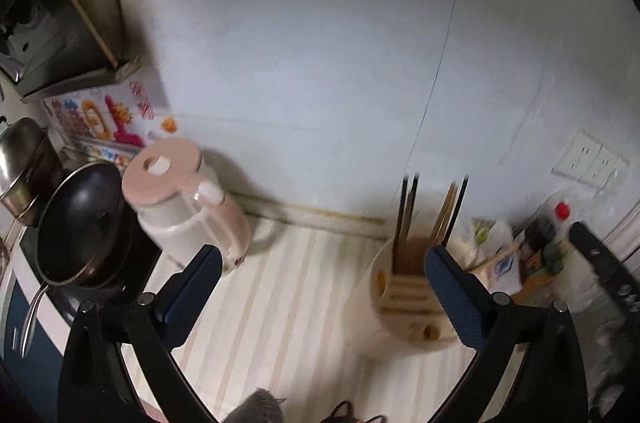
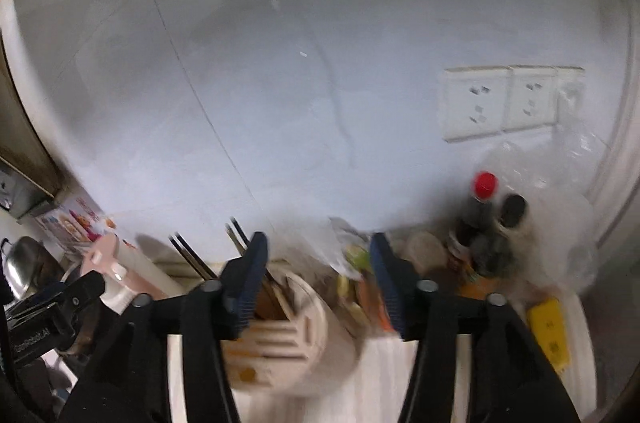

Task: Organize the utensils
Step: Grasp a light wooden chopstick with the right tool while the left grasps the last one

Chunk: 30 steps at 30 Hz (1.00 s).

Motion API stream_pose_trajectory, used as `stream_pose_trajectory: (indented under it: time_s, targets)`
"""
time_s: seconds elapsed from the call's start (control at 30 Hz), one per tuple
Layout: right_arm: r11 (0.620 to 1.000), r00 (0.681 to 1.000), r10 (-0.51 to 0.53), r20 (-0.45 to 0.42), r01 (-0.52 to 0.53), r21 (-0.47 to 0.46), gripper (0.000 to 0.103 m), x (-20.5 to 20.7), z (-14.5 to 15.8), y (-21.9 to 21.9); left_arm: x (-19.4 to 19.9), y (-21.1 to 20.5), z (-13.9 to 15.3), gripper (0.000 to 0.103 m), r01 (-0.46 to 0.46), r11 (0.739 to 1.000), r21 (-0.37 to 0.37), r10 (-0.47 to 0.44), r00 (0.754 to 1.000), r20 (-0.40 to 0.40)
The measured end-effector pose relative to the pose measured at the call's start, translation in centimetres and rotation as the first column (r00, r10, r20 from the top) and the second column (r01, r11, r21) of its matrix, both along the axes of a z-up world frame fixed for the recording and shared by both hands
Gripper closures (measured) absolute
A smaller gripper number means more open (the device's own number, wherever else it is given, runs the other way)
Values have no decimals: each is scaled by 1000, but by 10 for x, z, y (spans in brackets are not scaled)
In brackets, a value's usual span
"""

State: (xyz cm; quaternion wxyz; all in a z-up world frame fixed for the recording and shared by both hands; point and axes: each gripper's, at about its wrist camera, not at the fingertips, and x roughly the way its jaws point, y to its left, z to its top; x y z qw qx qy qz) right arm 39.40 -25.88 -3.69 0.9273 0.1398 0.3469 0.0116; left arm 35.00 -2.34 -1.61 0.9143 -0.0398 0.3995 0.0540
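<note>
On the striped bench (image 1: 280, 303): utensil holder (image 1: 404, 303) with chopsticks (image 1: 408, 207); left claw (image 1: 322, 269) and right claw (image 2: 318, 255) both released, empty.

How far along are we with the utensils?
Chopsticks already stand in the holder. Left gripper and right gripper are both open and carry nothing. No loose utensils show in either blurred view, so I can't tell what is left.

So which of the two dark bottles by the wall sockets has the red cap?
The taller bottle on the left of the pair has the red cap; the bottle right beside it has a dark cap.
</note>
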Motion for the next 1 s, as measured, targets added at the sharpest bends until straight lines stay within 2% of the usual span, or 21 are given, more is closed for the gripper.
stream_pose_trajectory:
  time_s: [0.13,0.17,0.23,0.37,0.5,0.6,0.67,0.73,0.77,0.8,0.9,1.0]
  targets:
    - [999,999,-41,-35,41,2,18,-26,-17,-21,-14,-5,-30,0,-9,999,40,12,998,-65]
    - [999,997,-51,-49,51,-5,16,-32,-24,-25,-19,-7,-37,0,-11,998,54,15,996,-85]
    - [997,993,-73,-92,72,-14,14,-44,-43,-35,-25,-11,-63,0,-28,995,94,43,987,-154]
    - [994,972,-109,-209,103,-40,14,-63,-86,-61,-38,-16,-115,0,-54,987,154,90,967,-240]
    - [991,927,-135,-351,127,-46,15,-87,-139,-93,-53,-34,-162,0,-18,983,185,81,938,-338]
    - [992,886,-130,-445,118,-54,22,-100,-173,-109,-67,-60,-191,0,29,983,184,47,917,-396]
    - [992,838,-126,-531,101,-76,28,-106,-203,-115,-73,-81,-209,0,69,982,174,14,900,-436]
    - [995,792,-94,-604,58,-78,38,-112,-235,-115,-81,-108,-228,0,117,981,153,-30,876,-482]
    - [995,776,-86,-624,40,-86,41,-114,-247,-114,-84,-119,-236,0,139,979,148,-47,864,-501]
    - [996,759,-74,-647,18,-93,48,-117,-260,-112,-87,-133,-246,0,168,975,145,-68,849,-524]
    - [996,730,-50,-681,-10,-84,56,-124,-284,-110,-90,-161,-261,0,220,963,157,-98,826,-555]
    - [996,711,-42,-702,-28,-88,67,-132,-302,-111,-92,-183,-269,0,258,951,170,-119,814,-568]
